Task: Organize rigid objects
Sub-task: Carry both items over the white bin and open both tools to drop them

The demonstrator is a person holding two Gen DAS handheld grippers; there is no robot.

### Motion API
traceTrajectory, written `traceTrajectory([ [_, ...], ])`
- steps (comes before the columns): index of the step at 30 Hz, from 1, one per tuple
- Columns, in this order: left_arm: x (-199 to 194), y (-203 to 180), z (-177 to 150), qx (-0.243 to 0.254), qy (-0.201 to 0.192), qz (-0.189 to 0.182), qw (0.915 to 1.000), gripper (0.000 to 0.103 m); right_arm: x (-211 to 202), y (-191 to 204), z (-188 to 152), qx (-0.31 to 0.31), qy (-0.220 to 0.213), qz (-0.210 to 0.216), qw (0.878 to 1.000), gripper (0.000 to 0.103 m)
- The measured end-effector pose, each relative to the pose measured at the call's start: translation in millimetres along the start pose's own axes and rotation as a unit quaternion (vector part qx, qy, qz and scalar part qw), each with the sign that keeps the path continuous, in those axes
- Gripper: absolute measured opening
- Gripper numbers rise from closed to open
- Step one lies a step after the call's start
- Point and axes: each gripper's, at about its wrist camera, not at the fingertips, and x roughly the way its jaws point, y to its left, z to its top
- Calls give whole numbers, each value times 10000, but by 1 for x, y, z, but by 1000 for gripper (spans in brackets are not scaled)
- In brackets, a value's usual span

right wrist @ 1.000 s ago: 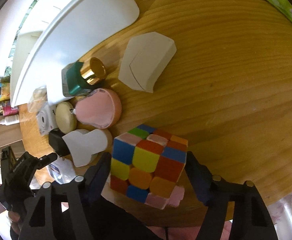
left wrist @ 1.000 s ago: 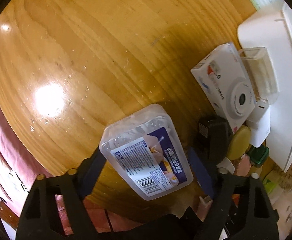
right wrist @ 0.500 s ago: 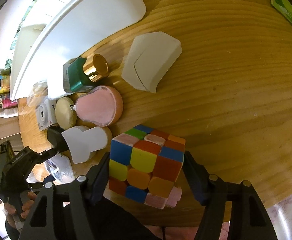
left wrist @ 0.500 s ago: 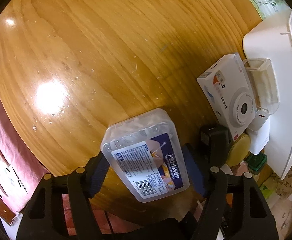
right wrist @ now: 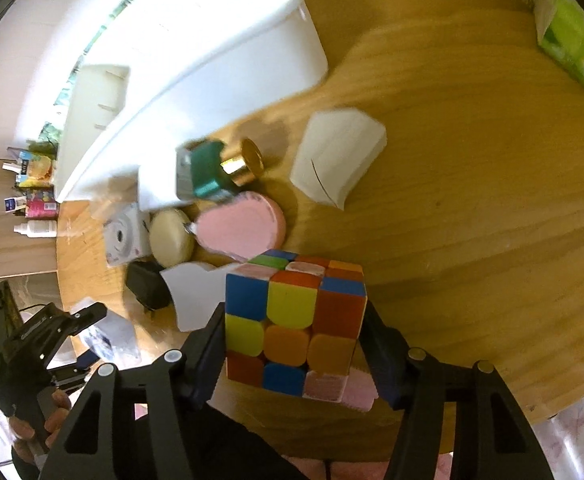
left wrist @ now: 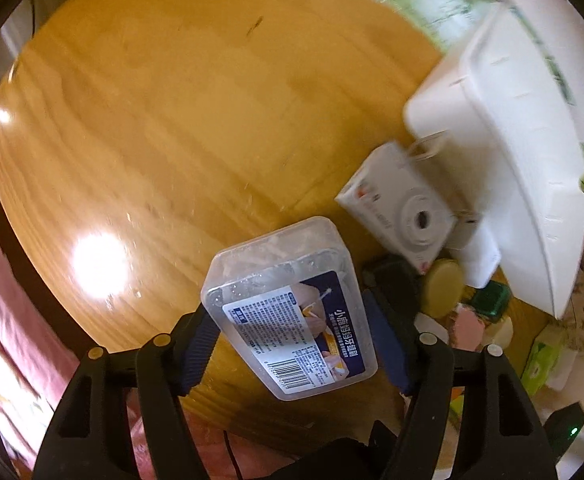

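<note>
My left gripper (left wrist: 292, 340) is shut on a clear plastic swab box (left wrist: 287, 304) with a blue label, held above the wooden table (left wrist: 151, 120). My right gripper (right wrist: 292, 340) is shut on a colourful puzzle cube (right wrist: 292, 320), held above the table's near edge. A white bin (left wrist: 512, 184) stands at the right in the left wrist view and at the upper left in the right wrist view (right wrist: 195, 60). The left gripper also shows at the lower left of the right wrist view (right wrist: 47, 328).
Beside the bin lie a white camera box (left wrist: 400, 208), a black adapter (right wrist: 147, 288), a cream round tin (right wrist: 171, 236), a pink oval case (right wrist: 243, 224), a green bottle with a gold cap (right wrist: 219, 168) and white boxes (right wrist: 336, 156). A green tissue pack (right wrist: 572, 48) lies far right.
Both grippers have risen and tilted with their objects still held; the bin and the cluster of objects have shifted down in both views. The views are motion-blurred now.
</note>
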Motion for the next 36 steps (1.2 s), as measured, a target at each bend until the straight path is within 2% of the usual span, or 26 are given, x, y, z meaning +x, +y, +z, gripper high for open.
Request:
traceTrajectory([
  [5,-42,-6,3,605,-684,25,9958,73,-26,18,-3,-239,-682,-10,9974,62],
  [10,-82,-21,5,1235,-1617,230,9788,73,-51,31,-3,-436,-1333,52,9901,62],
  [15,-97,-57,7,1790,-2314,98,9562,73,-73,38,3,-661,-1998,-46,9776,62],
  [23,-118,-106,4,2672,-3189,-237,9091,73,-101,51,19,-1090,-2932,-165,9497,62],
  [27,-122,-122,3,3026,-3421,-677,8871,73,-105,62,30,-1358,-3282,-155,9347,62],
  [33,-110,-149,6,3402,-3547,-1136,8635,73,-100,76,44,-1763,-3709,-42,9118,58],
  [36,-100,-162,7,3579,-3531,-1247,8554,73,-91,81,51,-1899,-3730,52,9082,56],
])
